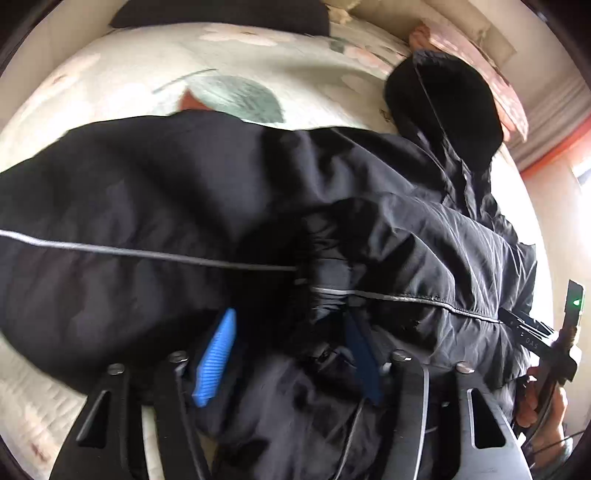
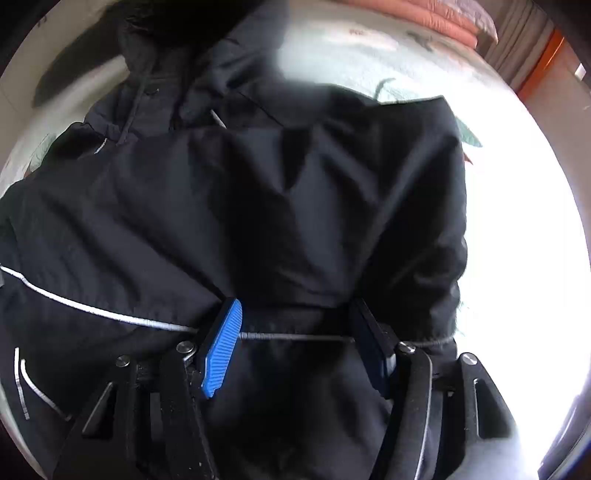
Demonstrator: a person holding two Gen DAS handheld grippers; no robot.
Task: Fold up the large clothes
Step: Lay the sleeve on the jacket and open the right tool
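Note:
A large black hooded jacket with thin reflective piping lies on a bed; it also fills the right wrist view. Its hood points to the far right. My left gripper has its blue-padded jaws wide apart with bunched jacket fabric and a gathered cuff between them, not clamped. My right gripper also stands wide open, its pads either side of the jacket's hem and piping. The right gripper and the hand holding it show at the right edge of the left wrist view.
The bed has a pale floral quilt. A pink folded blanket lies at the far right by the hood. A dark cloth lies at the far edge. An orange door frame stands beyond the bed.

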